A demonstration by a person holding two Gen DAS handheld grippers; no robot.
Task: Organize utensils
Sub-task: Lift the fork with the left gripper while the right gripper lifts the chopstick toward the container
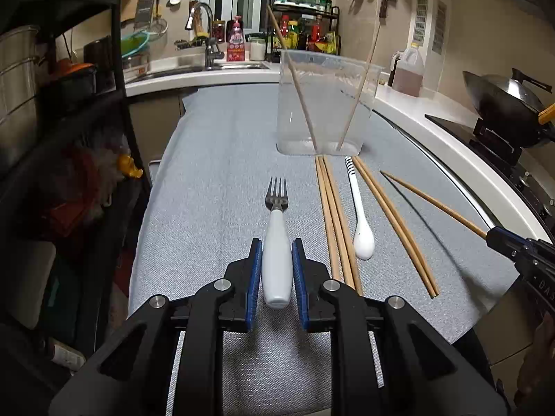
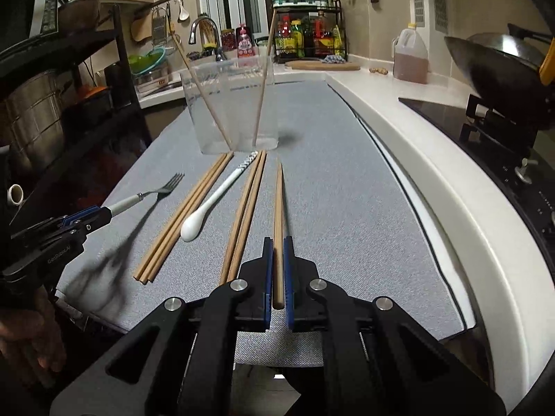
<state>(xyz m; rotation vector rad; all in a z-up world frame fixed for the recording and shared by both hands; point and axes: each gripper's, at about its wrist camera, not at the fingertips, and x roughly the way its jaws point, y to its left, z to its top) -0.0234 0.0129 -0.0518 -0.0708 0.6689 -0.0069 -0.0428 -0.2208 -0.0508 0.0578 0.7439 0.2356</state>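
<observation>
1. Left wrist view: the left tongs [image 1: 276, 270] are clamped on the white handle of a fork [image 1: 276, 242], taken low on the thick end, prongs pointing ahead toward the clear container [image 1: 324, 104].
2. Right wrist view: the right tongs [image 2: 278, 270] are pinched nearly closed on a single wooden chopstick [image 2: 278, 208], gripped near its butt end, with its tip out toward the container.
3. Both held pieces seem lifted off the grey mat [image 1: 215, 173] on the desk; the chopstick's shadow lies apart from it.
4. On the mat remain a set of three chopsticks [image 2: 184, 218], a white spoon [image 2: 208, 208] and a pair of chopsticks [image 2: 246, 208]. Two chopsticks [image 1: 301, 97] already lean inside the container.
5. Handling, as I judge it: the fork is stiff, its smooth handle slippery and front-heavy, so a grip nearer the prongs would steady it. The chopstick is light, rigid and thin; held at one end, it may swivel in the pads.
6. The container looks light and easy to tip if nudged.
</observation>
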